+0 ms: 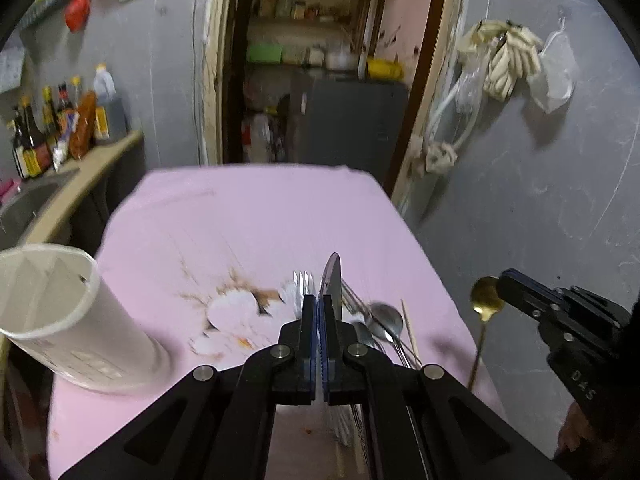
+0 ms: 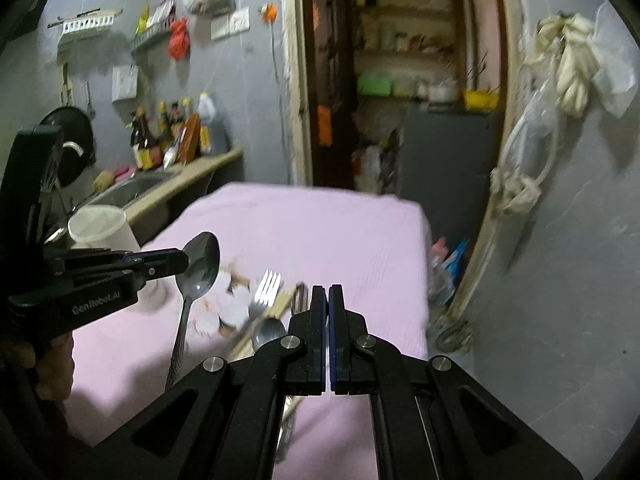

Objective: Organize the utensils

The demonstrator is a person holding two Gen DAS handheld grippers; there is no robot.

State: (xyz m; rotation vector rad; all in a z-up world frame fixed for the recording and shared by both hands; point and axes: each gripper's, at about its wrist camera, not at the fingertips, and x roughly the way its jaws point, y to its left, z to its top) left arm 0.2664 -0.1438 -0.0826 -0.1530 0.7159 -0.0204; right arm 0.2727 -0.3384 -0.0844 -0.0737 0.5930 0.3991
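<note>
Spoons clamped in both fingers, steel spoon left, gold spoon right; cup empty, pile beyond fingertips unsorted.

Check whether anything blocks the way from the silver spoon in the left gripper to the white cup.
Nothing visible does. The left gripper holds the silver spoon above the table; the white cup stands open to its left, with only pink cloth between them.
</note>
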